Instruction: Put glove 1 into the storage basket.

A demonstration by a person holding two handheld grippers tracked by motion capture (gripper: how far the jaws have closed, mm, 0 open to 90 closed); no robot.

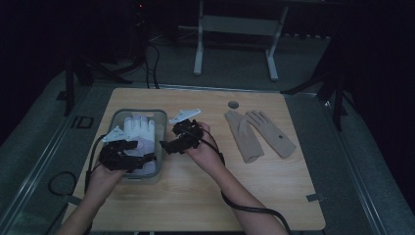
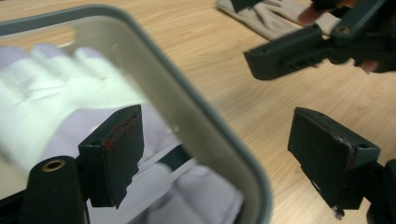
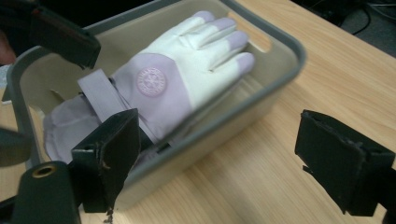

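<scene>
White-and-lilac glove [image 3: 177,79]: laid flat, fingers far, in the grey-rimmed plastic bin [image 1: 161,128] at the left of the wooden tabletop [image 1: 195,196]. Left gripper [image 1: 128,155]: held over the bin's near end, jaws apart, nothing between them. Right gripper [image 1: 169,145]: just right of the bin, jaws wide apart and empty. Pair of beige gloves [image 1: 259,134]: lying far right, untouched. Step judged: glove deposited and released. Next move: a reach right to one beige glove, jaws closed on it.
</scene>
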